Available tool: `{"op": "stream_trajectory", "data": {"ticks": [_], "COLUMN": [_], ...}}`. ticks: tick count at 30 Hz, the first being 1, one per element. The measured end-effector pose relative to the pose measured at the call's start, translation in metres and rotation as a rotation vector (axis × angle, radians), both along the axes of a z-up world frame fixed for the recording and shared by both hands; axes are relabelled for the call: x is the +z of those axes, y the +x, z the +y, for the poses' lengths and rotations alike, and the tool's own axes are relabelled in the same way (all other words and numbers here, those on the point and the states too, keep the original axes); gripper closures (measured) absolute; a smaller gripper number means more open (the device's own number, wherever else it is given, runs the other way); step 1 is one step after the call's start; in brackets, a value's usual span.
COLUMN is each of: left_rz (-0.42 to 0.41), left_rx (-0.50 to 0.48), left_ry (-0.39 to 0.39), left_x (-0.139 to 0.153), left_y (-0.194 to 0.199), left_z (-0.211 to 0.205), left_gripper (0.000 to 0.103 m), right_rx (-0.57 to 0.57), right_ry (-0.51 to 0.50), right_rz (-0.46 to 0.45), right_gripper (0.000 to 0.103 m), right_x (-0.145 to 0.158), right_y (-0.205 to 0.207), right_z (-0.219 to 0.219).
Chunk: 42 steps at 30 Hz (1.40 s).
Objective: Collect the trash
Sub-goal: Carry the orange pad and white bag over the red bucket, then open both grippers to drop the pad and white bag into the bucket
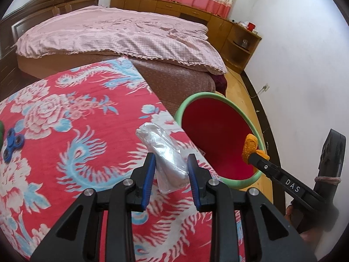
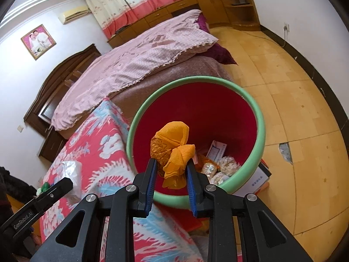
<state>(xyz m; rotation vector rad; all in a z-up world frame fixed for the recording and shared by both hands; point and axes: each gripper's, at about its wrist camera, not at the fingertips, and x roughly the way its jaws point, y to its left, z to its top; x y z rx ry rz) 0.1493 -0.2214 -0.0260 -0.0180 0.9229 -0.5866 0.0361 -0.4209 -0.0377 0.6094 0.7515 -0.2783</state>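
Note:
My left gripper [image 1: 171, 163] is shut on a crumpled clear plastic bag [image 1: 165, 152], held just above the red floral cloth [image 1: 76, 131] near its right edge. My right gripper [image 2: 171, 168] is shut on an orange mesh net [image 2: 172, 150] and holds it over the open mouth of the red bin with a green rim [image 2: 259, 135]. The bin [image 1: 218, 139] stands beside the cloth-covered surface; the right gripper with the net [image 1: 250, 146] is over its near rim in the left wrist view. Wrappers and a paper box [image 2: 216, 150] lie at the bin's bottom.
A blue fidget spinner [image 1: 12, 144] and something green [image 1: 1, 131] lie at the cloth's left edge. A bed with a pink cover [image 1: 122, 35] is behind. Wooden cabinets [image 1: 237, 37] line the far wall. Tiled floor [image 2: 294, 100] lies right of the bin, with cardboard [image 2: 259, 179] by its base.

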Motion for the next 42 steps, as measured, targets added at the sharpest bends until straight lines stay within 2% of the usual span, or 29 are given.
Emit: {"op": "stream_trajectory", "data": {"ticks": [2, 13, 15, 20, 25, 27, 38, 42], "left_rz": [0.001, 0.007, 0.007, 0.006, 0.011, 0.012, 0.008, 0.017], "left_rx": [-0.011, -0.053, -0.061, -0.078, -0.091, -0.097, -0.148, -0.135], "left_ry": [0.003, 0.014, 0.014, 0.016, 0.013, 0.012, 0.023, 0.016], "left_x": [-0.001, -0.008, -0.008, -0.011, -0.014, -0.016, -0.022, -0.022], "left_y": [0.002, 0.007, 0.007, 0.008, 0.01, 0.011, 0.013, 0.015], "left_z": [-0.006, -0.032, -0.036, -0.046, -0.054, -0.057, -0.078, -0.075], "left_gripper": [0.073, 0.073, 0.073, 0.073, 0.073, 0.073, 0.072, 0.063], "right_rx": [-0.004, -0.018, -0.016, -0.023, -0.023, -0.026, -0.072, -0.082], "right_ry": [0.01, 0.031, 0.032, 0.021, 0.015, 0.015, 0.015, 0.019], "right_rz": [-0.005, -0.005, -0.008, -0.006, 0.003, 0.001, -0.022, -0.022], "right_gripper": [0.066, 0.059, 0.053, 0.047, 0.046, 0.041, 0.04, 0.04], "right_x": [-0.002, -0.008, -0.009, -0.009, -0.012, -0.012, -0.008, -0.008], "right_y": [0.0, 0.0, 0.0, 0.001, 0.002, 0.002, -0.007, -0.01], "right_z": [-0.004, -0.021, -0.022, -0.024, -0.027, -0.028, -0.039, -0.04]}}
